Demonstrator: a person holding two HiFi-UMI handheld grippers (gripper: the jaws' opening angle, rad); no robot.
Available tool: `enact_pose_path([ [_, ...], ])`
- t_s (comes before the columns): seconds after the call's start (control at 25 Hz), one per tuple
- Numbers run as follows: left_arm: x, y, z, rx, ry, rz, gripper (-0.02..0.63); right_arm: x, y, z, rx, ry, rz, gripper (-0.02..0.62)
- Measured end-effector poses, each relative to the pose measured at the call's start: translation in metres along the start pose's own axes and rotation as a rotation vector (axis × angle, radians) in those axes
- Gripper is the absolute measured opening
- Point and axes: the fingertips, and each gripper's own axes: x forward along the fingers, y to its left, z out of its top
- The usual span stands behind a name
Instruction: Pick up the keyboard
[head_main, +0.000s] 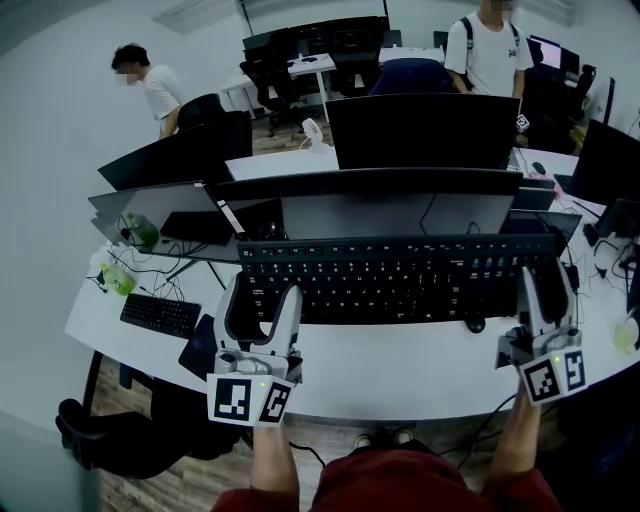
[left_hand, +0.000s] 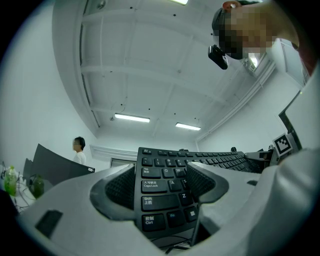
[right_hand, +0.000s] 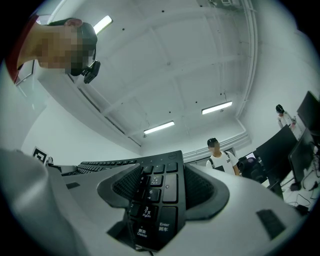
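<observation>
A long black keyboard (head_main: 400, 280) hangs over the white desk (head_main: 400, 370), in front of a monitor, with a gripper at each end. My left gripper (head_main: 262, 295) is shut on its left end; in the left gripper view the Shift and Ctrl keys of the keyboard (left_hand: 160, 195) lie between the jaws of that gripper (left_hand: 160, 182). My right gripper (head_main: 545, 290) is shut on the right end. In the right gripper view the number pad of the keyboard (right_hand: 155, 200) fills the gap of that gripper (right_hand: 160, 187). Both gripper views tilt up toward the ceiling.
Several dark monitors (head_main: 420, 130) stand behind the keyboard. A smaller black keyboard (head_main: 160, 315) and a green bottle (head_main: 118, 280) lie at the desk's left end among cables. Two people (head_main: 490, 50) stand at the back of the room.
</observation>
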Motion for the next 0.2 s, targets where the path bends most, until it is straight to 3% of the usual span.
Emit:
enact_pose_path([
  [0.2,-0.0001,-0.0009,0.0003,0.003,0.006,0.004,0.321,0.0007,-0.0010,-0.0006,0.006,0.005,0.001,0.253],
])
